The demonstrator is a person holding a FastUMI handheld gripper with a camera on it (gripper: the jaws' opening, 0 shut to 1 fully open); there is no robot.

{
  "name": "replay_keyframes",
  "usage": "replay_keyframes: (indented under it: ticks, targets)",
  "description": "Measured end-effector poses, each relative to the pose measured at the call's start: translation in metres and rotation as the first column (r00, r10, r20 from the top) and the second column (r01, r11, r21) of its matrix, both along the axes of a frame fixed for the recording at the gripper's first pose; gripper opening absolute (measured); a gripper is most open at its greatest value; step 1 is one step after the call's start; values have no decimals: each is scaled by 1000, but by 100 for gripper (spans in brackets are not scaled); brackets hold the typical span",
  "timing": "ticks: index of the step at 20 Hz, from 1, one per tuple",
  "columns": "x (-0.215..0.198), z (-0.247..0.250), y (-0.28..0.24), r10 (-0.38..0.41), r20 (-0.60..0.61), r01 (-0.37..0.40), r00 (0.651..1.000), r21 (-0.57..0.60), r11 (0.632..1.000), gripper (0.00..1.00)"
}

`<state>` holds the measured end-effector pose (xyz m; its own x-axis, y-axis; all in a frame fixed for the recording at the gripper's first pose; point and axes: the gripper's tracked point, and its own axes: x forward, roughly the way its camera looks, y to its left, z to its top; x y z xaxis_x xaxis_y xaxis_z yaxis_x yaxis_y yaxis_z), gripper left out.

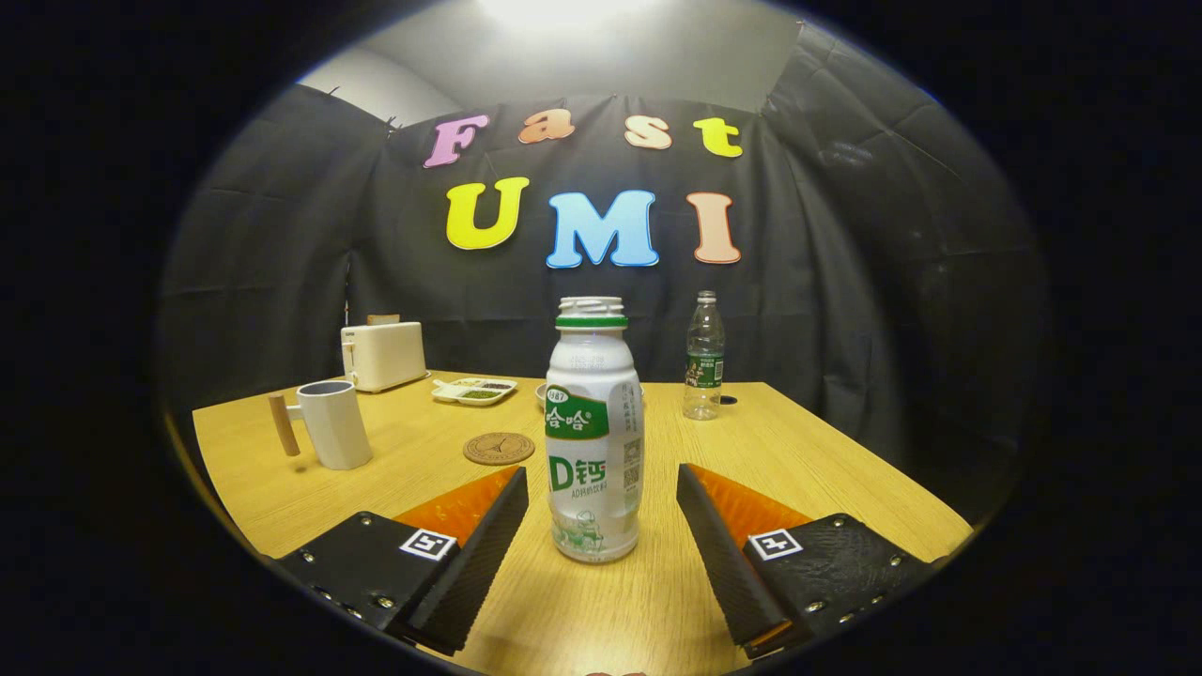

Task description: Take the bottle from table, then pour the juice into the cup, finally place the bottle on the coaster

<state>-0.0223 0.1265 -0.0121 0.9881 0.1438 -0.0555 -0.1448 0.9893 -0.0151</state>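
Observation:
A white juice bottle (594, 432) with a green label and an uncapped neck stands upright on the wooden table (826, 469). It stands between the two fingers of my gripper (601, 488), which is open, with a gap on each side of the bottle. Beyond the left finger lies a round brown coaster (499, 448). Farther left stands a white cup (335, 423) with a wooden handle.
A white toaster (383, 354) sits at the table's back left, with a divided snack tray (473, 390) beside it. A clear water bottle (703, 357) stands at the back, right of the juice bottle. The black cloth wall rises behind the table.

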Motion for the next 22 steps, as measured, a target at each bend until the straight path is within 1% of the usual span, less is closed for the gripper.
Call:
replay_keyframes:
  ticks: [2,8,11,14,15,22]
  targets:
    - [11,3,5,0,7,0,1000,-2,1000,97]
    - [35,2,7,-59,-2,59,998,3,998,97]
    - [41,1,6,-80,-14,80,997,6,997,78]
    - [40,2,6,-89,-19,89,996,6,996,77]
    - [41,2,7,-88,-21,88,996,1,996,74]
    - [50,9,26,-64,-45,62,997,-43,997,74]
